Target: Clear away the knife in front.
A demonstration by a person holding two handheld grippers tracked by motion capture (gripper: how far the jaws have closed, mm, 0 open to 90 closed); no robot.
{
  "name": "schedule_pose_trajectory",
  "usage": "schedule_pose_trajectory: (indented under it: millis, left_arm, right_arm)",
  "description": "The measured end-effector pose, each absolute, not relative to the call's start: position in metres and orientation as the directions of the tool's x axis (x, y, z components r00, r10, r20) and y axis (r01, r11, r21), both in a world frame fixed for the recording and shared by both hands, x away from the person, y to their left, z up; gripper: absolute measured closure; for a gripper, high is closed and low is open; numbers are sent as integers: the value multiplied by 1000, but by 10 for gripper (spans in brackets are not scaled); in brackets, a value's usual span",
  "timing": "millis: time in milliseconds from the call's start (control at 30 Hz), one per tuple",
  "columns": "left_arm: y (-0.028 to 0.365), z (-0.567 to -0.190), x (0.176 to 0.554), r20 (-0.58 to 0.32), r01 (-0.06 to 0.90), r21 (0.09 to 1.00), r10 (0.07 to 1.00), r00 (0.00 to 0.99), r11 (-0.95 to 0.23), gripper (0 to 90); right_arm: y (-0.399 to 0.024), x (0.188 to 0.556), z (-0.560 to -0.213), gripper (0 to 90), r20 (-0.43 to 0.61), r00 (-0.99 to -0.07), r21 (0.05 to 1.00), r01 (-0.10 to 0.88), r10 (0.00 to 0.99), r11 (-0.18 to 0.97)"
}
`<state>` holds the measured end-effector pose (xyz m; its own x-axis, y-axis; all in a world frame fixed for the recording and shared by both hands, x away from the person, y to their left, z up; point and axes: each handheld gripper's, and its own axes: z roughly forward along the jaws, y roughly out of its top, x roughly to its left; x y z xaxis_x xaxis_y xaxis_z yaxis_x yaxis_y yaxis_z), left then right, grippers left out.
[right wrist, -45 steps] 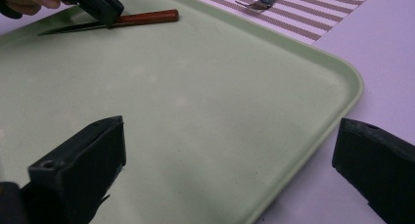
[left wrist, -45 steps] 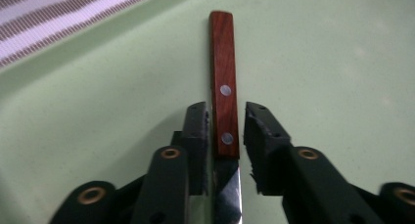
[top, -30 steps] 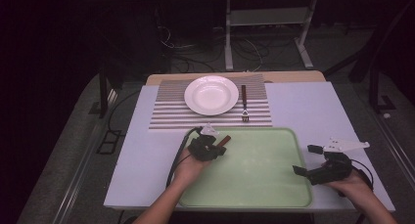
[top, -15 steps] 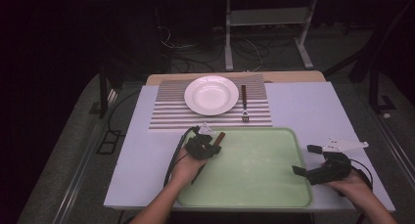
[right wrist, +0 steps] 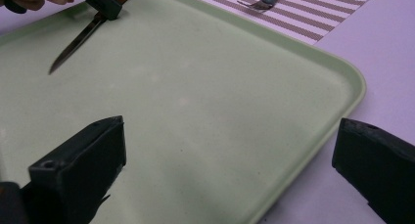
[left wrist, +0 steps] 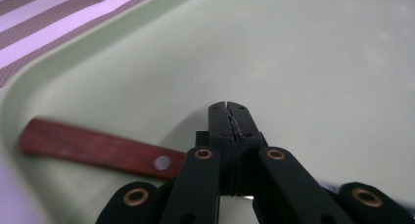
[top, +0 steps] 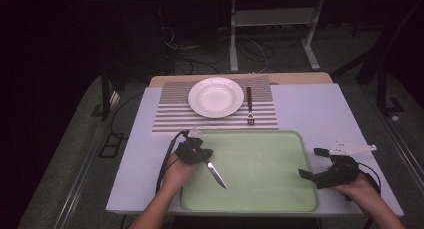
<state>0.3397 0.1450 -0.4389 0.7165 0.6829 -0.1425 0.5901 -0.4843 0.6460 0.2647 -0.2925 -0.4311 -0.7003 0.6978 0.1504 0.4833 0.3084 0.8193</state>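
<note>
Gripping knife [top: 216, 173] near tray [top: 260, 204] left edge, left gripper [top: 196, 153].

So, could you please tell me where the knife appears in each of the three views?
High view: the knife lies over the green tray's left part, blade toward the person, clamped by the left gripper.
Left gripper view: its wooden handle sits lower left, behind the shut jaws.
Right gripper view: the blade is at upper left.
Shared landmark: the green tray.
</note>
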Motion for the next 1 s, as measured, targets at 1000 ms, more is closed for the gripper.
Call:
schedule_pose_trajectory:
  millis: [1000]
  left_arm:
    - [170, -426, 332, -155, 548, 705, 656, 739, -450, 599]
  right_arm:
    - [-290, 266, -432, 0, 149, -707, 815, 483, 692, 319]
